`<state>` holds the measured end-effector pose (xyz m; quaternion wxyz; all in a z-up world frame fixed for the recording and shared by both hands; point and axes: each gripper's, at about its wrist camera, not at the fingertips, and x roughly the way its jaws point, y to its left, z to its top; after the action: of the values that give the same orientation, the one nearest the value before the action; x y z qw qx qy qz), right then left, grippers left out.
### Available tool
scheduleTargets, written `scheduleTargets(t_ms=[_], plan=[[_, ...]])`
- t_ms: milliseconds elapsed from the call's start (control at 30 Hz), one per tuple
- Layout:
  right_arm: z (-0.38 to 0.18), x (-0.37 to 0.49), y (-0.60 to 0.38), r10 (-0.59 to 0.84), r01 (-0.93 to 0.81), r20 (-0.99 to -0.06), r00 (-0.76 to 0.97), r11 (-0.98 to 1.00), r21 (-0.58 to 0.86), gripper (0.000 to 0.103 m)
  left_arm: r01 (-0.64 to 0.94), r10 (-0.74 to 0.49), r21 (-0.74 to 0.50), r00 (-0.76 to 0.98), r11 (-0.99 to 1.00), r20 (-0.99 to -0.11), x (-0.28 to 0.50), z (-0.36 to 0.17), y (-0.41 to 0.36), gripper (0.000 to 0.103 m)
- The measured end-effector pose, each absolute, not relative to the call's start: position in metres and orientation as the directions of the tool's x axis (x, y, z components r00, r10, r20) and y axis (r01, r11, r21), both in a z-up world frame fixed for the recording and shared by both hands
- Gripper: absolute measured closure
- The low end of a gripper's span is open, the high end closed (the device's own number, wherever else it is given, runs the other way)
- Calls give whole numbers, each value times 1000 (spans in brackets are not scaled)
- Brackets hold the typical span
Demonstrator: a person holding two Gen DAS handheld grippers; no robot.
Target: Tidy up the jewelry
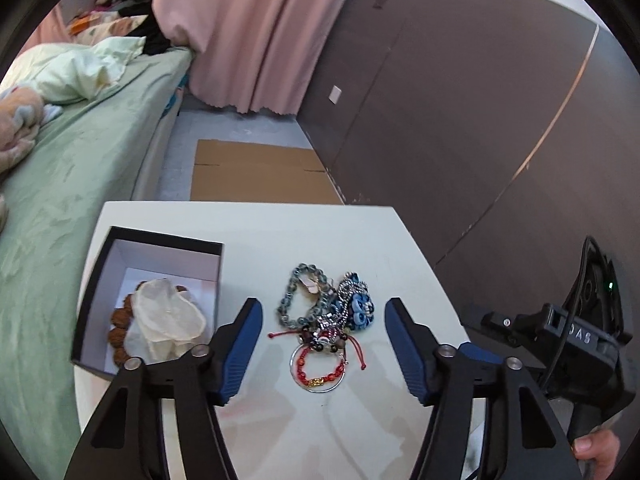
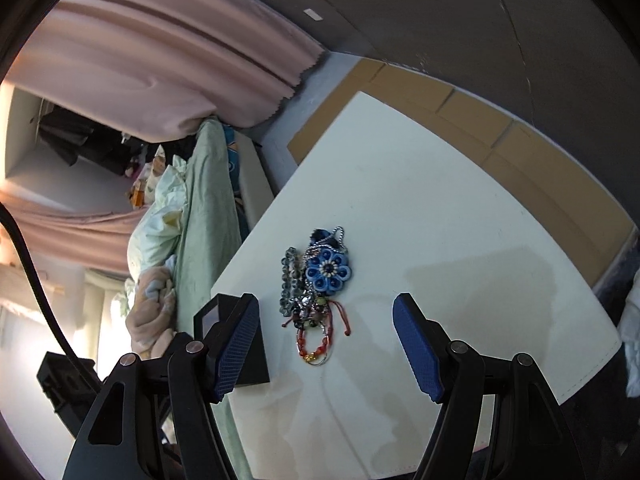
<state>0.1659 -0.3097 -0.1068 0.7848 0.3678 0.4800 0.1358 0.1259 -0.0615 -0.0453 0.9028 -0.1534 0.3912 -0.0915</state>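
A pile of jewelry (image 1: 326, 322) lies on the white table (image 1: 280, 232): a grey bead bracelet (image 1: 289, 300), a blue flower piece (image 1: 362, 310), a red bead bracelet with a silver ring (image 1: 318, 370). My left gripper (image 1: 323, 344) is open and empty, its fingers on either side of the pile. A black box (image 1: 102, 280) to the left holds a brown bead bracelet (image 1: 120, 320) and a cream pouch (image 1: 168, 322). In the right wrist view my right gripper (image 2: 326, 344) is open and empty, just short of the pile (image 2: 314, 292); the flower (image 2: 328, 272) shows clearly.
A green bed (image 1: 72, 160) runs along the table's left side. Flat cardboard (image 1: 256, 172) lies on the floor beyond the table, by a dark wall (image 1: 460, 100) and pink curtain (image 1: 256, 32). The right gripper's body (image 1: 580, 340) sits at the table's right edge.
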Motion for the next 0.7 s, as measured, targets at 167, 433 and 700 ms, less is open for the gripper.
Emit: scheduleTargets(t_ms=[167,433,700], plan=[[-118,170,-315,558,198,-667,494,674,711,32,76,-282,-308,648,948,-708,139,-56,-78,53],[-117,179,-319,544,217,-677,496,678,703,32,120,-254,-229,596,966,-762,166,-82,-100,69],[-128,193,-322,541,252,-711,450,687,682,32,140,-241,-195,559,971,-793,189,-104,-110,75]])
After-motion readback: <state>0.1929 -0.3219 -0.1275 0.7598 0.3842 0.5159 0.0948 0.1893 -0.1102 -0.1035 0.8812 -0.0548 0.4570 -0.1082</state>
